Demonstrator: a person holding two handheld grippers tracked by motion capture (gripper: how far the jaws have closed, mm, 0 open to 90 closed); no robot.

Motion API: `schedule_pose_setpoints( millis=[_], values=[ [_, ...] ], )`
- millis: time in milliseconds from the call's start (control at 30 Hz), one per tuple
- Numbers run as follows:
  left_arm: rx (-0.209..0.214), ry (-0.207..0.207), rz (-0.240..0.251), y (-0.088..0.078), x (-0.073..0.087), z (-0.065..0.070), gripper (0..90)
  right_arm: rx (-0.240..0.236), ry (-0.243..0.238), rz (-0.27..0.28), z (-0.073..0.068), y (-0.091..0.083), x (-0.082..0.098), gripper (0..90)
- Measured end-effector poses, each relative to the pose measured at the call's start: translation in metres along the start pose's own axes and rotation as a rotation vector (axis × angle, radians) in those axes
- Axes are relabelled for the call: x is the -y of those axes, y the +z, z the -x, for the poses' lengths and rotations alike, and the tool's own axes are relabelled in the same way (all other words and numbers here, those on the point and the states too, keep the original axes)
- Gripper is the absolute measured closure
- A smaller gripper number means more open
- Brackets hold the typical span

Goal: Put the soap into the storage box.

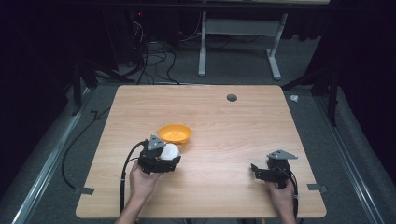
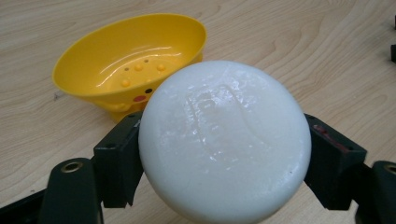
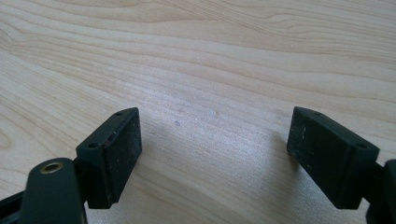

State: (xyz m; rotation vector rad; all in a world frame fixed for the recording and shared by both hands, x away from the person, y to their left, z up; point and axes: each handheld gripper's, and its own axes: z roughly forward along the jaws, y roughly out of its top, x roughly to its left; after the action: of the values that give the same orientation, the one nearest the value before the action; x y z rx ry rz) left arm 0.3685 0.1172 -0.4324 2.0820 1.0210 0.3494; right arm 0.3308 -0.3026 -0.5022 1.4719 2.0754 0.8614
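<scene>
- Left claw (image 2: 224, 154) clamped on round white soap-like puck (image 2: 224, 140)
- Yellow plastic oval dish (image 2: 135, 60) just beyond that claw
- Right claw (image 3: 215, 154) apart, over bare wooden desk (image 3: 210, 70)

A lab-like recording space is suggested. A bare wooden table (image 1: 243, 140) is ringed by black curtains (image 1: 359, 56). Loose cables (image 1: 154, 58) are strewn at the far left.

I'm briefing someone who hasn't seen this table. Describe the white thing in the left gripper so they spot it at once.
On the wooden table, find the yellow dish left of centre. Just in front of it, the left gripper clamps a white soap bar. It is smooth, round and glossy, the one white thing beside the yellow dish.
</scene>
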Motion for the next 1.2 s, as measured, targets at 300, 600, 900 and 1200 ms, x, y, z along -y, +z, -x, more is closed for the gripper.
schedule_pose_setpoints(
  millis=[300,600,900,1200],
  values=[
    [0.006,0.000,0.007,-0.001,-0.009,-0.004,24.6,0.000,0.000,0.000,0.000,0.000,0.000,18.7],
    [0.010,-0.009,0.014,-0.001,-0.021,-0.009,24.6,-0.001,0.000,0.001,0.000,0.000,0.000,18.7],
    [0.044,-0.032,0.019,0.001,-0.029,-0.015,24.6,-0.004,-0.001,0.001,0.001,0.000,0.000,18.7],
    [0.022,-0.032,0.006,0.004,-0.039,-0.019,24.6,-0.003,0.002,-0.001,0.001,0.000,0.000,18.7]
  ],
)
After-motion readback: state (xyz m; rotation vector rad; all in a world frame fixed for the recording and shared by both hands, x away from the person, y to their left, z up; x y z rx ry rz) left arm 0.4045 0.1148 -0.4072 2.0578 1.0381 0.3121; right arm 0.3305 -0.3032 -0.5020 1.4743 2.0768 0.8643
